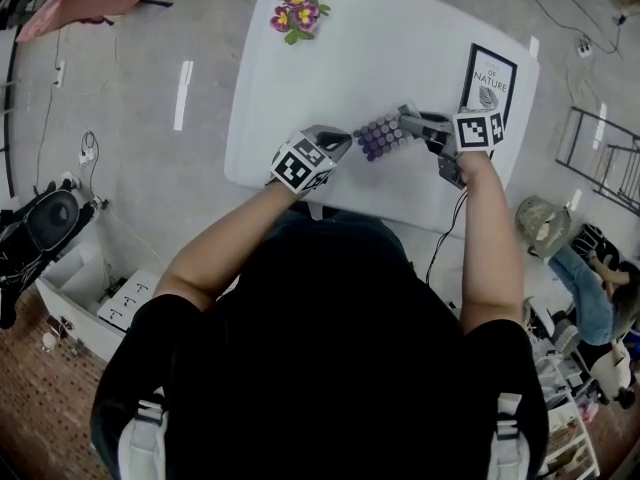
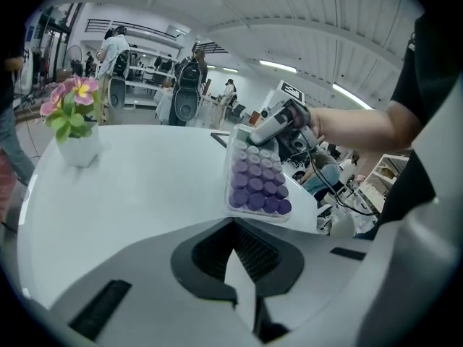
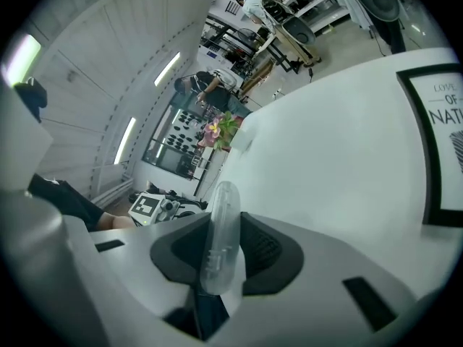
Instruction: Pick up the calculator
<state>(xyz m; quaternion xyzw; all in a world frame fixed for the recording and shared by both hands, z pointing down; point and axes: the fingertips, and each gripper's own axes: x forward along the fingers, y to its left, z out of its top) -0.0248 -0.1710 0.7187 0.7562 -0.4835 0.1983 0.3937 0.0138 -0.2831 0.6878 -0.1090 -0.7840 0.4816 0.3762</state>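
The calculator, a clear-cased one with rows of round purple keys, hangs above the white table. My right gripper is shut on its right end. In the right gripper view the clear edge of the calculator stands between the pads of my right gripper. My left gripper sits just off the calculator's left end, apart from it. From the left gripper view the calculator is tilted ahead of my left gripper, whose jaws meet with nothing between them.
A small pot of pink and yellow flowers stands at the table's far edge. A black-framed print lies flat at the right, under and beyond my right hand. A cable hangs off the near right edge. People and shelving are far behind.
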